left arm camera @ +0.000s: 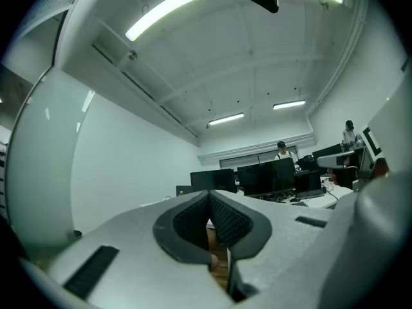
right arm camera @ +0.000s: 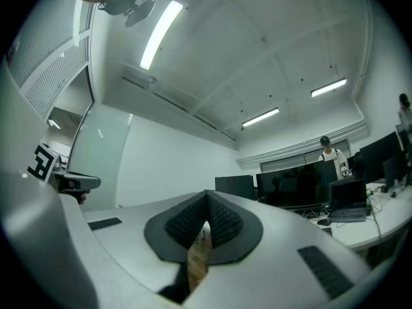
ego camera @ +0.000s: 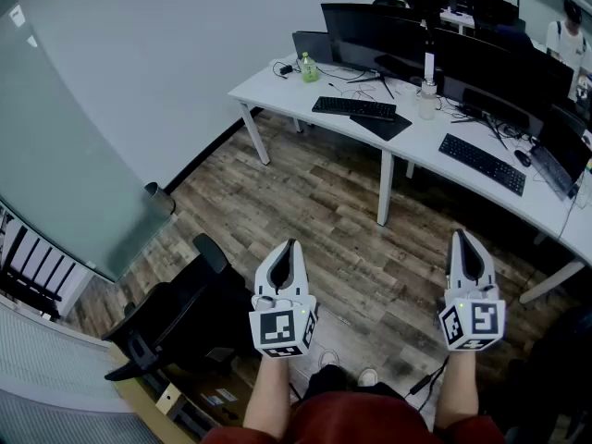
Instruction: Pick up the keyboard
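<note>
Office chair (ego camera: 176, 326) sits near left on the wood floor. Left gripper (ego camera: 292, 245) comes next, held out over the floor, jaws pressed together, nothing between them. Far beyond it, on the white desk (ego camera: 268, 86), a black keyboard (ego camera: 353, 107) lies in front of the monitors (ego camera: 370, 30), well apart from both grippers. Right gripper (ego camera: 460, 236) sits alongside, jaws likewise closed and empty. Further right on the desk lies a second keyboard (ego camera: 481, 163), untouched.
</note>
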`<state>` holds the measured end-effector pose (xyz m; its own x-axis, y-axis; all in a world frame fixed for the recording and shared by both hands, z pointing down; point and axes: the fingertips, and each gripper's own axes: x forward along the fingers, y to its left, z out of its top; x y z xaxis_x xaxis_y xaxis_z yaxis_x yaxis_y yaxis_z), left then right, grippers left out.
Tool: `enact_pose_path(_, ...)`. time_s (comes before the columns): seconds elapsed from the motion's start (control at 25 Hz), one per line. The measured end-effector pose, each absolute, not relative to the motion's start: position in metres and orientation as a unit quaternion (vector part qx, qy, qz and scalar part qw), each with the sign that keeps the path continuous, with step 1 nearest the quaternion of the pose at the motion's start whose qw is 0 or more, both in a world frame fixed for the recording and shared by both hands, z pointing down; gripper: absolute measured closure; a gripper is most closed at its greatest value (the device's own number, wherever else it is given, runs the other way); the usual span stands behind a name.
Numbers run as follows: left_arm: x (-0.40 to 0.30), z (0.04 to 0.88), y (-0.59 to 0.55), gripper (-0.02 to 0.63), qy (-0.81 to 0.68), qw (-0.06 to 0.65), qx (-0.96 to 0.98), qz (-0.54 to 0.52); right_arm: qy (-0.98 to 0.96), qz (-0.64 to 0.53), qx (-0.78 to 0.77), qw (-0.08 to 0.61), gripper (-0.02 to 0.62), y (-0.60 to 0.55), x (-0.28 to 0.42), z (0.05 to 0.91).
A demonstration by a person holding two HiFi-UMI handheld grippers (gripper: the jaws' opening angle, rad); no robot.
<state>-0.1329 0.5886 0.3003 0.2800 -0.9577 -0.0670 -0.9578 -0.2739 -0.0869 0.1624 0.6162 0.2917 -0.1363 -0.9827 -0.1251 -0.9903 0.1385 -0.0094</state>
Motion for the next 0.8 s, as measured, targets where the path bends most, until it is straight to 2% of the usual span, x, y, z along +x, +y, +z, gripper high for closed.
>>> enact_pose_path(0.4,-0.111,0.293,0.621,0.6,0.601,0.06,-0.797,0.007,0.757,0.045,-0.649,0.062,0.598,0.647,0.181,0.29)
enact_pose_path(0.8,-0.108,0.303,0.604,0.6,0.608,0.056,-0.792,-0.007,0.764,0.042,-0.643,0.046,0.598,0.626,0.18,0.304)
